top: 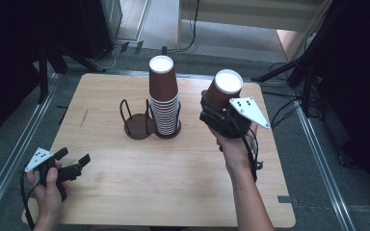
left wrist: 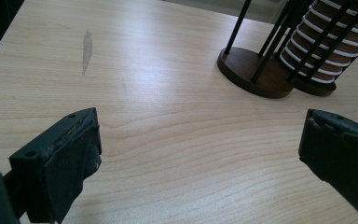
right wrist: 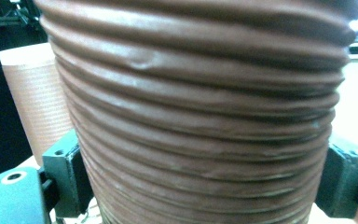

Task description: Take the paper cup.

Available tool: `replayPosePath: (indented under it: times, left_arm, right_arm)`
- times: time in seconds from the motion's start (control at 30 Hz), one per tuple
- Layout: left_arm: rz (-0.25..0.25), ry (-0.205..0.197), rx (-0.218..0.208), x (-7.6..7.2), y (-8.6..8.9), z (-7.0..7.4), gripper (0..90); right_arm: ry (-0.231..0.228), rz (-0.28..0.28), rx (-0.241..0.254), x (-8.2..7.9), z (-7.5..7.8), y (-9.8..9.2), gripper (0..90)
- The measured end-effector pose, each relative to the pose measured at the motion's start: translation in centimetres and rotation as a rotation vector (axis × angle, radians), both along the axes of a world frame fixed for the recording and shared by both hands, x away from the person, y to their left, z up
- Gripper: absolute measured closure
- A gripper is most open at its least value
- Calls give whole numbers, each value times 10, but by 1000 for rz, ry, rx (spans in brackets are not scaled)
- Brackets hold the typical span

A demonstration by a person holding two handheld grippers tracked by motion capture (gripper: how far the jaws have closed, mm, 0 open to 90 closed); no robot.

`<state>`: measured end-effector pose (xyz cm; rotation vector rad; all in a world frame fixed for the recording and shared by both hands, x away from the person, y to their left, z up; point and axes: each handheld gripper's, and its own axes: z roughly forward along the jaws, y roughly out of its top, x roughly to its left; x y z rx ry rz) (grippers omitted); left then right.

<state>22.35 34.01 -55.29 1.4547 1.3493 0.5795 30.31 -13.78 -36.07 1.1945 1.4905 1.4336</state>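
While the left claw (top: 72,161) rests low over the near left corner of the pale wooden counter (top: 106,192), its jaws stand spread wide with nothing between them; the left gripper view looks along them at bare wood grain and a faint grey smear (left wrist: 87,49) farther off.

On the right side, the right claw (top: 219,113) pinches a single brown paper cup (top: 224,89), held upside down and tilted, its white bottom facing up toward the high camera. That cup is lifted above the counter, just to the right of the stack and apart from it. In the right gripper view the ribbed brown wall of the cup (right wrist: 200,116) sits between the two jaws, pressed by both.

Near the middle of the counter stands a dark cup holder (top: 139,126) with two round bases and thin black wire uprights. Its left base is open, and its right base carries a tall stack of upside-down brown cups (top: 164,96), white rims showing as bands down the lower half. The left gripper view shows the holder (left wrist: 249,70) and the foot of the stack (left wrist: 331,46) at its upper right.
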Motion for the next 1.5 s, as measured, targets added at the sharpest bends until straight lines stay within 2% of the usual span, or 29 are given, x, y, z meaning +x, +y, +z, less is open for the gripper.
replayPosePath:
  times: [0.07,0.23,0.33,0.43,0.53,0.67,0.73,0.83,0.93,1.1,1.33,1.5]
  left_arm:
    - [-10,-6,2,0,0,0,0]
    - [-25,-14,17,-1,-2,0,0]
    - [-31,-10,33,-1,-4,1,0]
    - [-76,-25,57,-1,-8,3,0]
    - [-106,-19,83,0,-14,5,0]
    - [-132,-12,72,2,-22,11,0]
    - [-159,-18,49,3,-27,16,0]
    - [-195,-27,39,4,-37,25,0]
    - [-219,-44,37,5,-48,34,0]
    - [-253,-60,58,7,-64,45,0]
    - [-271,-87,64,16,-84,58,0]
    - [-294,-112,82,23,-98,68,0]
  right_arm:
    - [4,33,13,-2,-8,-2,125]
    - [34,-19,-1,-6,-25,-7,124]
    - [44,-11,5,-9,-34,-11,123]
    - [60,2,0,-13,-44,-14,121]
    - [74,-1,0,-16,-54,-17,121]
    - [91,20,-3,-20,-68,-21,123]
    - [101,32,-5,-22,-73,-22,123]
    - [98,41,-16,-25,-81,-24,124]
    - [101,56,-21,-26,-87,-24,124]
    - [99,71,-29,-27,-91,-22,125]
    - [87,59,-38,-29,-96,-17,130]
    - [101,58,-40,-29,-101,-14,131]
